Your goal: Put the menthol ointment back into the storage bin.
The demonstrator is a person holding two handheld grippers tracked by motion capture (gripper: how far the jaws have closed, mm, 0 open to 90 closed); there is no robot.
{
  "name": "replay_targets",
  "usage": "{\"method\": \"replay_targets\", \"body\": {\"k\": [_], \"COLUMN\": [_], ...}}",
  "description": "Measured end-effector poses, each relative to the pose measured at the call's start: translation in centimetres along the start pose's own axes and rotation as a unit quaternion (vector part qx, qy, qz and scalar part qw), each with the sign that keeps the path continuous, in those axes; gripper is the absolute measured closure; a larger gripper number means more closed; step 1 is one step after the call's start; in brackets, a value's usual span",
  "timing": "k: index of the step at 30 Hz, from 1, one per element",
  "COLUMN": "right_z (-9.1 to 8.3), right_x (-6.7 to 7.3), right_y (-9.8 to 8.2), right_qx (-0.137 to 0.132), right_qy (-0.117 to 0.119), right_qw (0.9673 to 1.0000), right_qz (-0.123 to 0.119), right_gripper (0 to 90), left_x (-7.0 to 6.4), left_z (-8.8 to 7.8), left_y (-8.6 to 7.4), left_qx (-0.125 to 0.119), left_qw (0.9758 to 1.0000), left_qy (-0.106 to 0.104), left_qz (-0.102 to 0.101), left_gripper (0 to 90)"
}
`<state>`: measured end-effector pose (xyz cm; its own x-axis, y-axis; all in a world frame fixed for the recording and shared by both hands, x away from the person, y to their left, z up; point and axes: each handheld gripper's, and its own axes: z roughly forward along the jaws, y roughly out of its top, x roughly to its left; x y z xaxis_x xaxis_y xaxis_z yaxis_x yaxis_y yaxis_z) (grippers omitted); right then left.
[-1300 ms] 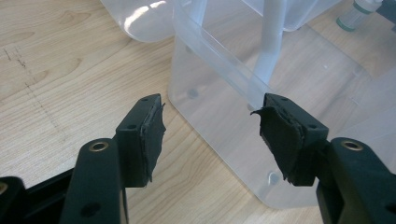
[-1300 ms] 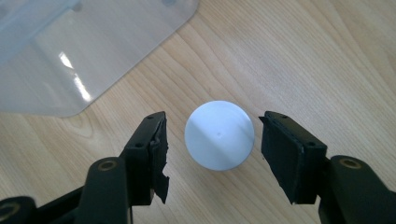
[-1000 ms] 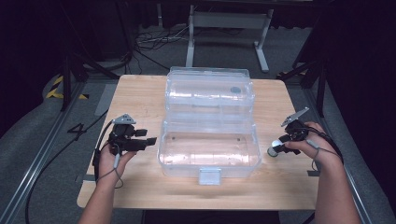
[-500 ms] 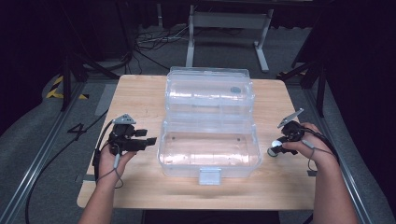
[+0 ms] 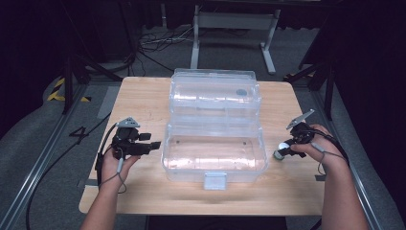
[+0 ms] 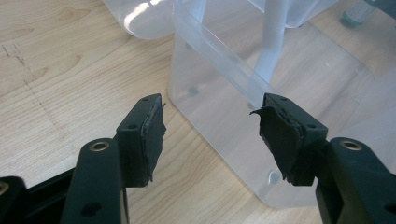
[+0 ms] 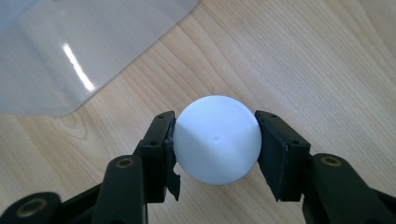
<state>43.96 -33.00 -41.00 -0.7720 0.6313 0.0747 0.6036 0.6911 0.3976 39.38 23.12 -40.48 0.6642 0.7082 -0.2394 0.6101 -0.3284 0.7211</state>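
A white-capped bottle (image 7: 217, 139), upright on the worktop (image 5: 143, 103), is being clamped by the right gripper (image 7: 215, 140), whose jaws have just been closing, probably for the open clear box (image 5: 214, 148); the left gripper (image 6: 210, 135) is being held agape beside it.

The left gripper (image 5: 155, 144) is hovering low with its jaws spread wide and bare. The right gripper (image 7: 215, 140) is pointing downward (jaws just closing), pads pressing a white cap (image 7: 215, 139).
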Motion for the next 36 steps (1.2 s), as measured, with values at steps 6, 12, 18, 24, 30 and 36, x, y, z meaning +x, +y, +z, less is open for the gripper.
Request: {"method": "replay_targets", "body": {"k": [6,12,18,24,30,36], "right_z": [-1.1,-2.2,-3.0,-4.0,-5.0,-5.8], "right_x": [0.4,0.6,1.1,1.7,2.6,3.9], "right_y": [0.9,1.8,2.6,3.5,3.9,4.3], "right_qx": [-0.004,-0.004,-0.016,-0.018,-0.022,-0.021], "right_qy": [-0.001,-0.003,0.005,0.006,0.011,0.023], "right_qw": [0.9999,0.9996,0.9991,0.9984,0.9973,0.9950], "right_qz": [-0.015,-0.028,-0.038,-0.054,-0.069,-0.095], "right_gripper": [50.8,50.8,50.8,50.8,50.8,50.8], "left_x": [0.0,0.0,0.1,0.1,0.2,0.2], "left_z": [-0.2,-0.1,0.0,0.0,0.1,0.1], "left_y": [0.0,-0.1,-0.1,-0.1,-0.2,-0.2], "left_qx": [-0.004,-0.001,0.002,0.006,0.003,0.004], "left_qw": [1.0000,1.0000,1.0000,0.9999,0.9999,0.9999], "left_qy": [0.003,0.002,0.005,0.007,0.001,-0.002], "left_qz": [0.001,-0.005,-0.005,-0.005,-0.011,-0.014], "left_gripper": [40.5,40.5,40.7,41.0,43.0,43.0]}}
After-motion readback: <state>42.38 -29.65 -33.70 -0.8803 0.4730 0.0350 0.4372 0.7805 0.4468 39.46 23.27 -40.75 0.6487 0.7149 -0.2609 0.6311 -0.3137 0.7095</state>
